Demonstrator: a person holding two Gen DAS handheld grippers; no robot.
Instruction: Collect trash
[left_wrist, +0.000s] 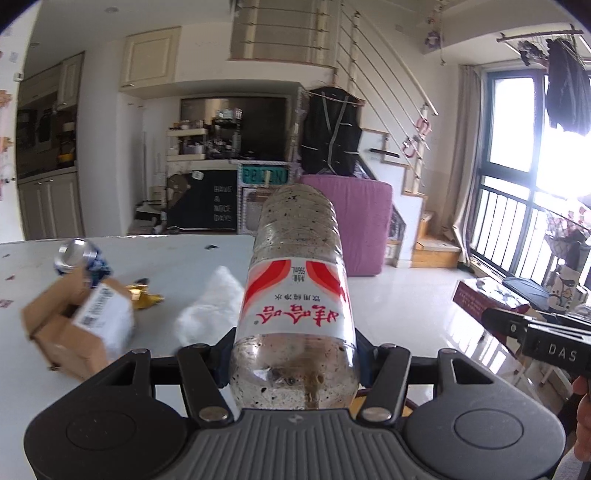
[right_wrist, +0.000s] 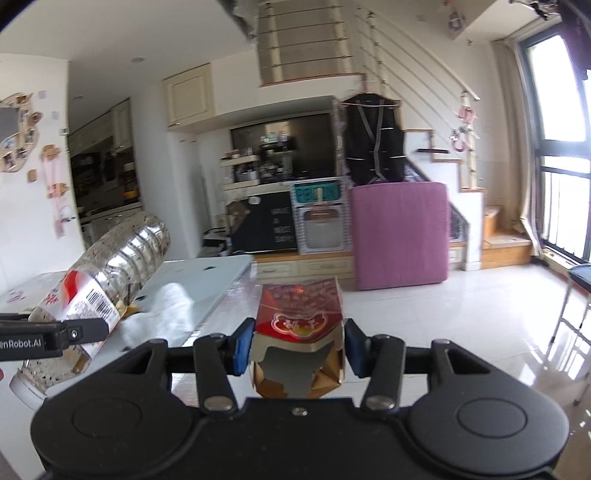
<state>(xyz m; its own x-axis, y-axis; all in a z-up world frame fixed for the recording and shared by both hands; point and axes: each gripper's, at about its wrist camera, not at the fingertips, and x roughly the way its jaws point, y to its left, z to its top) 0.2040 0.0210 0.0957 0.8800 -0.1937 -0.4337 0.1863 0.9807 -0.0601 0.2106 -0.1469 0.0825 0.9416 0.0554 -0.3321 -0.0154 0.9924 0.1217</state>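
Left wrist: white table (left_wrist: 192, 258), purple mattress (left_wrist: 354, 221) upright behind, glossy floor (left_wrist: 424, 306).

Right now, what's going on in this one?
A person is clearing trash off a white table with a claw in each hand. The left claw is shut on a dirty clear plastic bottle with a red and white label, held up off the table. The right claw is shut on a red and gold carton. On the table lie a cardboard box, a crushed can, a gold wrapper and a white crumpled bag.
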